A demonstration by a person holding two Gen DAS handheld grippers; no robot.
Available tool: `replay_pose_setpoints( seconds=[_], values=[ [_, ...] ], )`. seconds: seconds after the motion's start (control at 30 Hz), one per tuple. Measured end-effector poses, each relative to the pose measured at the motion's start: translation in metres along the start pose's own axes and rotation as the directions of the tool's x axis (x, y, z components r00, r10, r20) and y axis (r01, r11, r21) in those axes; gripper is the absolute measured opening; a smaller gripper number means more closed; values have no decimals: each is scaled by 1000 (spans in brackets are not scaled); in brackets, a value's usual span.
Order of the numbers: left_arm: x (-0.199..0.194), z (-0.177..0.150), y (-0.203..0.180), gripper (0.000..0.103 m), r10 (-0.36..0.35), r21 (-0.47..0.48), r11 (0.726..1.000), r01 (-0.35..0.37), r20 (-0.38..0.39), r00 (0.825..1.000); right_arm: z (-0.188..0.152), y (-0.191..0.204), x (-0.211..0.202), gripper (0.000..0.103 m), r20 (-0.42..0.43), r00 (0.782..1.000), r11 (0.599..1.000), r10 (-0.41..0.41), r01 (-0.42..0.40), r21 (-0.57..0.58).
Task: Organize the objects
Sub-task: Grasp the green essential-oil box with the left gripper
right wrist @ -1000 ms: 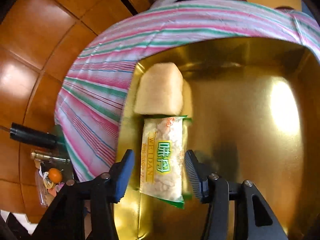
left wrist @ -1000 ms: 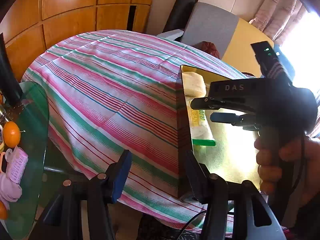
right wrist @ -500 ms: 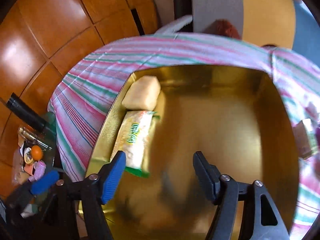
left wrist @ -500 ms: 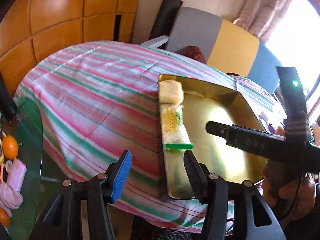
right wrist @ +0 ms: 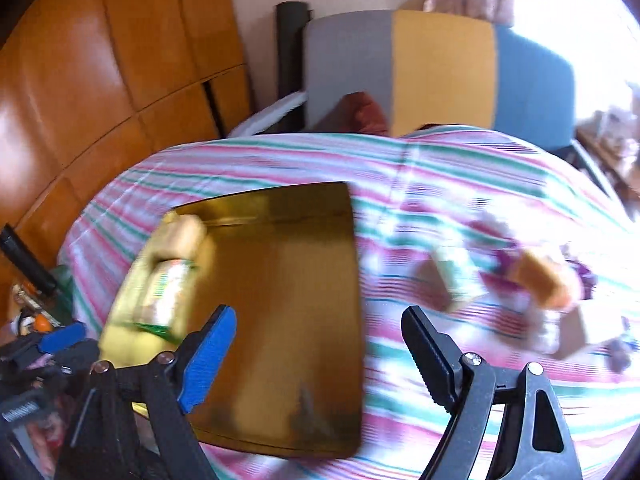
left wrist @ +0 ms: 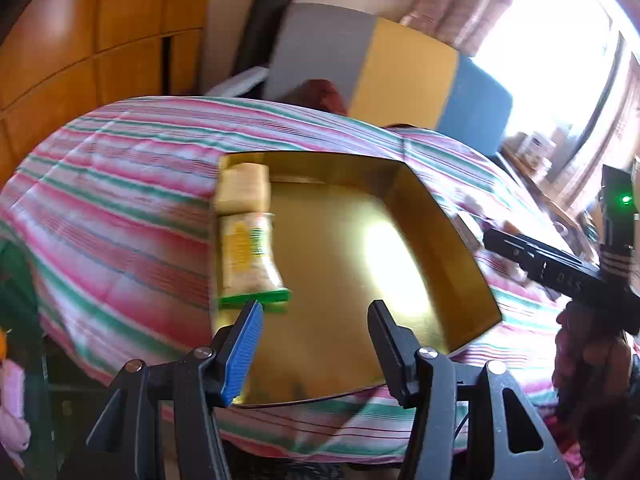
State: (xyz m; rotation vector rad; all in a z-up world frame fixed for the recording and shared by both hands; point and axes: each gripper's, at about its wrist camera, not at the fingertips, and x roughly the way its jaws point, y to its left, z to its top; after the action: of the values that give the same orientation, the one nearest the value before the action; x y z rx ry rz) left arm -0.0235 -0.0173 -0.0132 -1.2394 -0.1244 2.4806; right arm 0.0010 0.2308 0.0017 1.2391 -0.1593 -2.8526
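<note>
A gold tray (left wrist: 340,280) lies on the striped cloth. Along its left wall sit a pale bun packet (left wrist: 242,190) and a snack packet with a green end (left wrist: 248,258). My left gripper (left wrist: 314,336) hangs open above the tray's near edge with nothing between its fingers. My right gripper (right wrist: 316,356) is over the tray's (right wrist: 288,300) right edge; its jaws are opening and hold nothing. From the left wrist it shows side-on at the right (left wrist: 492,240), held by a hand. The snack packet (right wrist: 166,292) and bun (right wrist: 186,236) are blurred at the left.
Loose packets lie on the cloth right of the tray: an orange-brown one (right wrist: 540,280), a pale one (right wrist: 456,276) and a small box (right wrist: 580,332). A grey, yellow and blue chair (left wrist: 400,72) stands behind the table. A glass side table (left wrist: 16,280) with small items is at the left.
The right gripper's jaws have widened and drawn back from the snack packet, which stays in the tray; it has swung right toward the loose packets. The left gripper has risen and pulled back.
</note>
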Motion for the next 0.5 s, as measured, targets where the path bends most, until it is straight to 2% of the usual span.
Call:
replay_pose_setpoints(
  seconds=[0.07, 0.13, 0.37, 0.5],
  values=[
    [2, 3, -9, 55, -19, 24, 1000, 19, -7, 1000, -1, -27, -7, 85, 4, 999, 999, -47, 47, 22],
    [3, 8, -19, 55, -76, 41, 996, 76, -14, 997, 0, -55, -14, 86, 7, 995, 994, -95, 95, 47],
    [12, 29, -60, 55, -106, 133, 985, 111, -43, 993, 0, -160, -32, 89, 27, 960, 953, -277, 271, 137],
    [21, 44, -91, 55, -139, 172, 974, 148, -66, 988, -7, -211, -33, 89, 37, 945, 929, -324, 311, 202]
  ],
)
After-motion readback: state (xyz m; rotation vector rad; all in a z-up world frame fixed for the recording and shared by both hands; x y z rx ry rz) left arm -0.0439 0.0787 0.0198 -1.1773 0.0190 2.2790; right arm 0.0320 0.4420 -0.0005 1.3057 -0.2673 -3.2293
